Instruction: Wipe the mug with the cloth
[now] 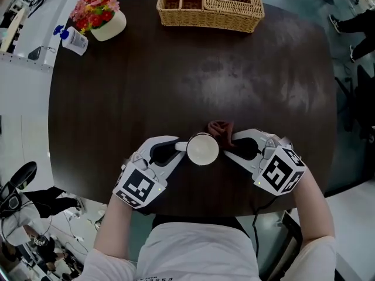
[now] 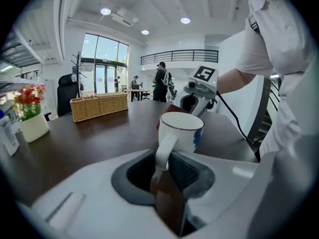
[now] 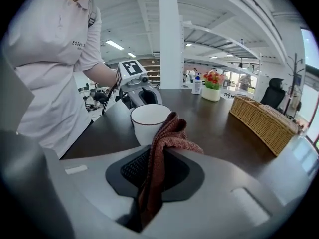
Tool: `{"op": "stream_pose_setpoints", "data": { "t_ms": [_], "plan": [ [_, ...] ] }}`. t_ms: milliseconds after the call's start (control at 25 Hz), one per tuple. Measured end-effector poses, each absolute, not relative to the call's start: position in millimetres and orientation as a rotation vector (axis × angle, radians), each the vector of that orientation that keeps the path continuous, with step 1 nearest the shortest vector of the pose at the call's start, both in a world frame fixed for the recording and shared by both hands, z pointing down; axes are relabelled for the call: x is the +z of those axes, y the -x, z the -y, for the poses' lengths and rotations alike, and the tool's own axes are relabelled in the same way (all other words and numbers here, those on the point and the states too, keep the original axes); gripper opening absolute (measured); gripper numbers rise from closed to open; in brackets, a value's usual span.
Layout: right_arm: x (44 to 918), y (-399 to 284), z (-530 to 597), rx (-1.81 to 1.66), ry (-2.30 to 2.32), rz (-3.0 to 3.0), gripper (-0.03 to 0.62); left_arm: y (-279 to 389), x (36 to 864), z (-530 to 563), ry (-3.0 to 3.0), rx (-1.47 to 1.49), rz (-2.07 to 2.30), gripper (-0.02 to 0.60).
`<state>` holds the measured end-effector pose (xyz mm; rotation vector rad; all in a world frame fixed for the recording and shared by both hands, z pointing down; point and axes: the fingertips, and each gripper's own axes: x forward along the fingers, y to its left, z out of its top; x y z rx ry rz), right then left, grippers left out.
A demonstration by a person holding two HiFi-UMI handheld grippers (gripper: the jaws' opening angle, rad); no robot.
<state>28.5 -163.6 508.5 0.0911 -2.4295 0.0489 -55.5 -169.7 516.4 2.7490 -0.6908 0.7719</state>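
dark brown wooden desk [image 1: 193, 81] | left gripper [image 1: 179, 147]: jaws clenched on the handle of the white ceramic mug [image 1: 203, 149]; mug between both grippers, near desk's front edge | right gripper [image 1: 230, 147]: jaws grasping the reddish-brown woven cloth [image 1: 221, 129]; cloth just beside mug's rim

There is one white mug [image 1: 203, 149] at lower centre of the frame and one reddish-brown cloth [image 1: 221, 127] just above it. There are two grippers: the left gripper [image 1: 180, 147] and the right gripper [image 1: 229, 151]. At top centre is one wicker basket [image 1: 199, 21]. At upper left are one pot of flowers [image 1: 110, 27] and one bottle [image 1: 74, 40]. All rest on one dark table [image 1: 176, 81].
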Motion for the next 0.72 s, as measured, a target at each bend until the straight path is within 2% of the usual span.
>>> {"op": "stream_pose_setpoints", "data": {
  "t_ms": [400,720],
  "plan": [
    [507.7,-37.4,151.5,0.175,-0.366,2.420,0.079,58.0,516.3,153.6,-2.684,0.651,0.957,0.078],
    [512.8,-56.6,131.2,0.395,-0.598,2.450,0.080,48.6,515.3,135.9,-2.950,0.798,0.763,0.078]
  ]
}}
